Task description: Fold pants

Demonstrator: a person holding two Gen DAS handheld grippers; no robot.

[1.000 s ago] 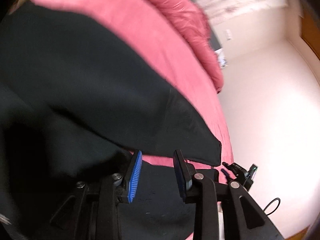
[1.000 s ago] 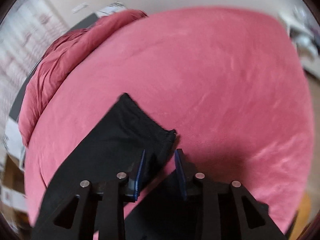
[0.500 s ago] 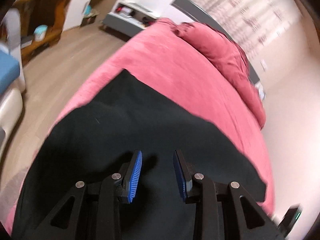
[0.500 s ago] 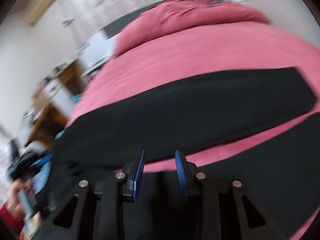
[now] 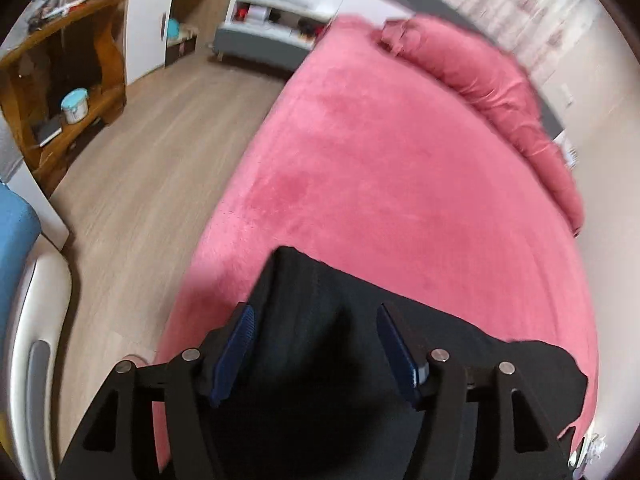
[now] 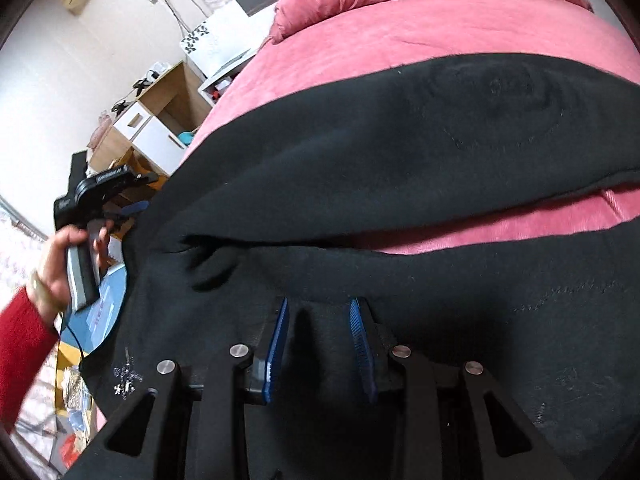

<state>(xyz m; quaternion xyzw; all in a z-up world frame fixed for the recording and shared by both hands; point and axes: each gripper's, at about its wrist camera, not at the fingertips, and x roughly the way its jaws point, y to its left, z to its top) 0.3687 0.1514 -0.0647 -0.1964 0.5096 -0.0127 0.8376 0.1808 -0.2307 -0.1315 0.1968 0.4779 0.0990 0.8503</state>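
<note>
Black pants (image 6: 400,152) lie spread on a pink bed (image 6: 460,28), two legs running to the right with a strip of pink between them. My right gripper (image 6: 320,312) is open, its blue pads (image 6: 278,336) just above the near leg's cloth. In the left wrist view the pants' corner (image 5: 320,320) lies on the bed's near edge, and my left gripper (image 5: 314,320) is open over it, holding nothing. The left gripper also shows in the right wrist view (image 6: 100,196), held in a hand at the pants' left end.
A rolled pink duvet (image 5: 492,80) lies along the bed's far side. Wooden floor (image 5: 140,152) lies left of the bed, with a wooden shelf unit (image 5: 60,80) and a white cabinet (image 5: 280,12) beyond. A blue and white chair (image 5: 24,280) stands at far left.
Both grippers have swung along the pants. The left one has opened wider and now looks over the pants' corner at the bed edge. The right one has dropped closer to the near leg.
</note>
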